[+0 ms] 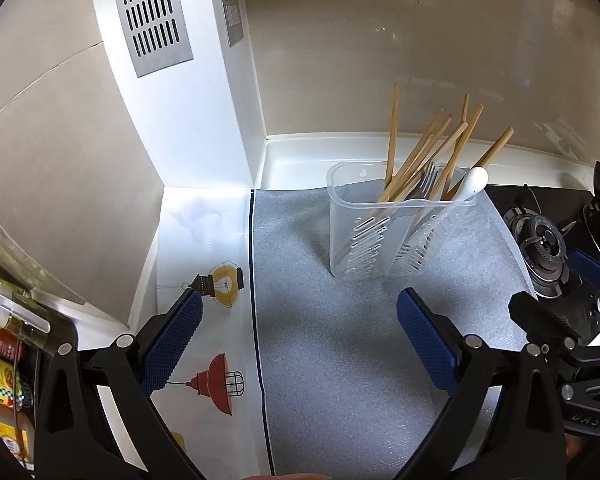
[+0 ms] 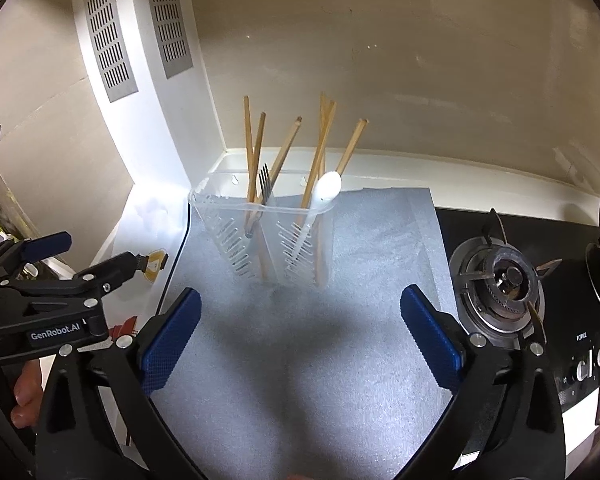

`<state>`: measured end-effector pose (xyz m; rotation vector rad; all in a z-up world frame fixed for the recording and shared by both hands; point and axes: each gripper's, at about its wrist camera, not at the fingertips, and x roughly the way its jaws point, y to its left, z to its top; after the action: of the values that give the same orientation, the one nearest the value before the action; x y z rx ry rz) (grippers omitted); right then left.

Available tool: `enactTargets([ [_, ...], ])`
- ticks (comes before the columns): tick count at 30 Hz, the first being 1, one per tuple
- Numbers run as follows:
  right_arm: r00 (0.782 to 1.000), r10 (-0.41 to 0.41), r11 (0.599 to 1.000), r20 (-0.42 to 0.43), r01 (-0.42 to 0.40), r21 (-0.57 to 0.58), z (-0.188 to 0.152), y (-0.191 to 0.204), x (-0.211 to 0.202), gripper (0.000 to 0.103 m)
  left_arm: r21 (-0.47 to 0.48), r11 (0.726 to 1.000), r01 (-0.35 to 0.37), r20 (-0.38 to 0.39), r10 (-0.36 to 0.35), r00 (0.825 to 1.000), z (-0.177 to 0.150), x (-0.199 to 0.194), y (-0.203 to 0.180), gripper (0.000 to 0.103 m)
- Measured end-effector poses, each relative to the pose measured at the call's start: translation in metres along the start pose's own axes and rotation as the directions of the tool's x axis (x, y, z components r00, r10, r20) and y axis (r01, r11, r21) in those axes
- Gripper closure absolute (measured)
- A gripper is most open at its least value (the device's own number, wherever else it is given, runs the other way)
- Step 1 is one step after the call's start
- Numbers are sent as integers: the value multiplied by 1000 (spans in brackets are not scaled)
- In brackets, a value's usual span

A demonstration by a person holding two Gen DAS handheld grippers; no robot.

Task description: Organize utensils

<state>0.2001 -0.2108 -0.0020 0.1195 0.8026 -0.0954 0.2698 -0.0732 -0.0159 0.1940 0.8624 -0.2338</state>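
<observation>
The left gripper [image 1: 300, 340] hangs low over the grey mat [image 1: 340, 340], its 2 blue-padded fingers [image 1: 172, 344] spread wide with nothing between them; the left pad sits above the white sheet printed with lamp drawings [image 1: 208, 320], the right pad above the mat. The right gripper [image 2: 300, 336] is likewise spread wide and empty, both of its blue pads [image 2: 168, 344] over the same mat. The 2 tools are side by side: the right gripper shows at the right edge of the left wrist view, and the left one shows at the left edge of the right wrist view, with fingers of the person's hand [image 2: 26, 396] wrapped under it.

Ahead of both grippers, well clear of the pads, a clear plastic utensil holder [image 2: 260, 236] stands upright on the far part of the mat. It has 2 compartments with slotted walls. Wooden chopsticks [image 2: 288, 148] lean at various angles in both compartments. A metal fork [image 2: 265, 184] stands tines up in the left compartment as the right wrist view shows it, and a white spoon [image 2: 326, 188] stands bowl up in the right one.

To the right of the mat is a black gas stove with a burner [image 2: 500, 280] and control knobs [image 2: 592, 360]. Behind the holder runs a beige wall, and to the left rises a white column with 2 metal vent grilles [image 2: 108, 32]
</observation>
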Motion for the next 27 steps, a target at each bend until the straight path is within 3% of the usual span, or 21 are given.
enactTargets([
  [24,1000,11,1000,4,-11,-24,-1,3,-1,5,15,999,-39,4,39,999,-2,1,-2,8],
  [27,1000,10,1000,6,-10,-22,-1,3,-2,5,-12,1000,-14,-22,13,1000,-3,3,1,9],
])
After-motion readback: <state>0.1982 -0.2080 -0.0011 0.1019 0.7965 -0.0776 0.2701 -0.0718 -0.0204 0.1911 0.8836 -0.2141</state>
